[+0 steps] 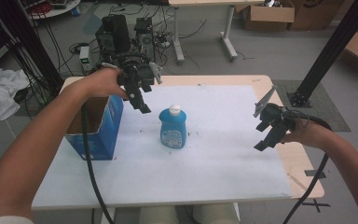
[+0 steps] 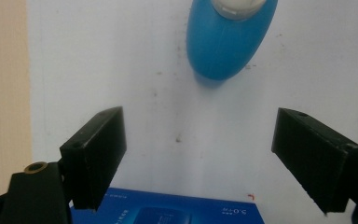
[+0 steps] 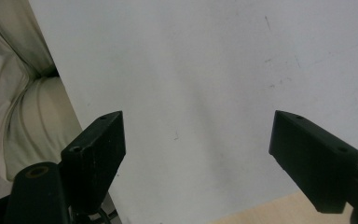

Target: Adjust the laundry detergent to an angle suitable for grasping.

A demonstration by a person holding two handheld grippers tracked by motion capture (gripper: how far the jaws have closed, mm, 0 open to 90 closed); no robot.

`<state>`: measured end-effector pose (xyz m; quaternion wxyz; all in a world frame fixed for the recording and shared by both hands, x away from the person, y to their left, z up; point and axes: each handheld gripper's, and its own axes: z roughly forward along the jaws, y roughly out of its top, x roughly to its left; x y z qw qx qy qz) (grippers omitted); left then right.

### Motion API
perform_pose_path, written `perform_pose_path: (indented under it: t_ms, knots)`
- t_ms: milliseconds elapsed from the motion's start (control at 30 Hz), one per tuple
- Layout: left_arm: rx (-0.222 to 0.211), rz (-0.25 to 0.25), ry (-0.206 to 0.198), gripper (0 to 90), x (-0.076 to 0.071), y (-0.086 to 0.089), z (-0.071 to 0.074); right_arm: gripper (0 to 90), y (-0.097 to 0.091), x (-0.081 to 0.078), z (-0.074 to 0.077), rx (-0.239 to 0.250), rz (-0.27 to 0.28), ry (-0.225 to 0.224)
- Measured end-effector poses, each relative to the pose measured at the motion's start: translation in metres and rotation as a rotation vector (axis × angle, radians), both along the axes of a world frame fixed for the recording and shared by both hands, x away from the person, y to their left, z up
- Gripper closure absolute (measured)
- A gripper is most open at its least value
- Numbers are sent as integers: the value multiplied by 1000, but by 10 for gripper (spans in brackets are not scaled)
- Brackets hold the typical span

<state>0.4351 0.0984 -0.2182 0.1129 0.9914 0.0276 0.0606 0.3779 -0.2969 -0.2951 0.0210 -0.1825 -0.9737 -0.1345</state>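
Blue soap bottle [image 1: 172,128] stands upright at centre frame on the white worktop [image 1: 223,154], untouched. At left, an open blue box [image 1: 95,126] waits; above its right edge the left gripper [image 1: 142,103] hovers, jaws spread and empty. At right, the right gripper [image 1: 266,139] hangs released, well apart. By the look of it, grasping and boxing remain.

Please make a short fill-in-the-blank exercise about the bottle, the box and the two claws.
1. The bottle stands upright and its colour is ____.
2. The box stands to the ____ of the bottle in the high view.
3. The left claw has its jaws ____.
4. The right claw holds ____.

Missing words: blue; left; open; nothing
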Motion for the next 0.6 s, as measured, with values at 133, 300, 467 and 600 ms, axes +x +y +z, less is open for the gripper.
perform_pose_path:
  t_ms: [133,300,467,600]
  knots:
    - [2,4,2,180,0,0,1,184,0,0,1,7,4,-10]
    - [0,10,0,180,-1,1,2,180,0,-2,2,17,9,-28]
    - [-1,12,-6,186,-1,0,3,180,-1,-3,7,30,0,-42]
    - [-1,14,-9,186,-2,0,5,180,-1,-3,9,37,1,-48]
